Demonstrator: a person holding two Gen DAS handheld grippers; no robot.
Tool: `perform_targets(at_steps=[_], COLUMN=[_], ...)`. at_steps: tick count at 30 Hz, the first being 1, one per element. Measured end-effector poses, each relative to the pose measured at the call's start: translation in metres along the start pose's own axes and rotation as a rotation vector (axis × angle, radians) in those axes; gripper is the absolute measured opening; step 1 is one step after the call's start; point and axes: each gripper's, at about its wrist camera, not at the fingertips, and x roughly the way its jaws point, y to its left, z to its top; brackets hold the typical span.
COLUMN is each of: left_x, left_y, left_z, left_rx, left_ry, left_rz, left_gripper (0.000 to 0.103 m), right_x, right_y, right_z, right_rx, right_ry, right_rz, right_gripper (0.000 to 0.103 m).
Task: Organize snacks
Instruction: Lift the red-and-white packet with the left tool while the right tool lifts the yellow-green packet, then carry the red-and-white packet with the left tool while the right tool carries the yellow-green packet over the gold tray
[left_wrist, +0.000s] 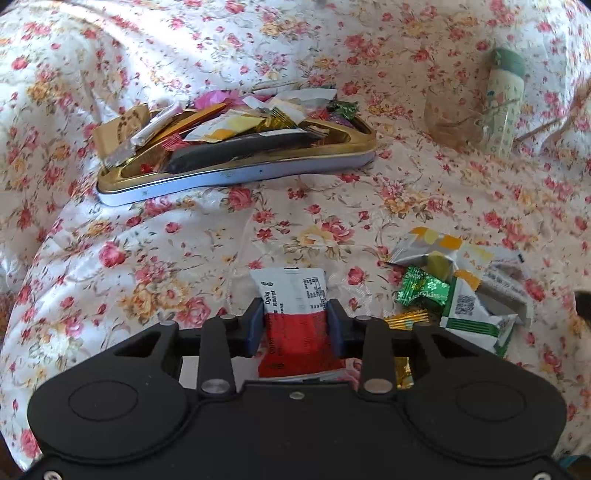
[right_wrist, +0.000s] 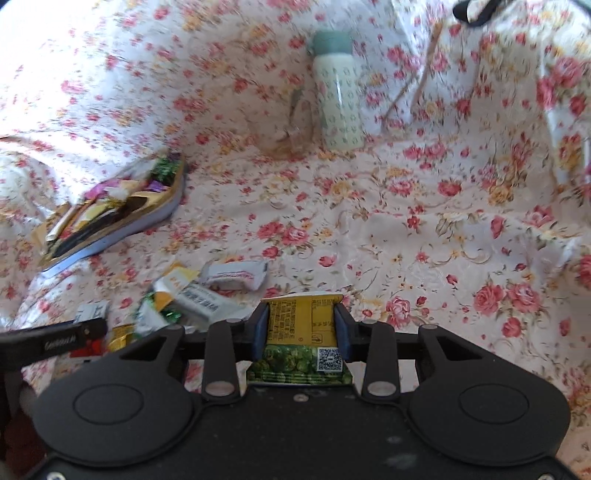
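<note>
Snacks are being gathered from a loose pile on the floral-clothed surface into a shallow gold-lined tin tray, already heaped with wrapped sweets at the far left. A pick step is judged to be in hand for both grippers. The left gripper has its blue fingers closed partway onto a red and white packet, which is pinched at its sides and lies low over the cloth just left of the pile. The right gripper has its fingers likewise clamped on a yellow and green packet, seen right of the pile. Next, each packet would need to be carried up and leftward to the tray and released over its rim. Open cloth lies between pile and tray, so the path is clear; a glass mug and a pale green bottle stand well apart at the far right, and the cloth is rucked up around the edges
</note>
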Motion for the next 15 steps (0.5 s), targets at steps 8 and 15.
perform_targets(at_steps=[8,15], left_x=[-0.05,-0.107], left_y=[0.009,0.011], left_z=[-0.001,-0.011], left_rx=[-0.009,-0.035], left_ry=[-0.074,-0.1], left_rz=[-0.021,-0.048], left_gripper=[0.043,0.043], right_x=[-0.053,-0.097], right_y=[0.012,0.022], right_z=[-0.011,-0.023], right_rx=[-0.009,-0.036], right_ry=[-0.081,-0.12], right_rz=[0.075,0.153], right_gripper=[0.038,0.038])
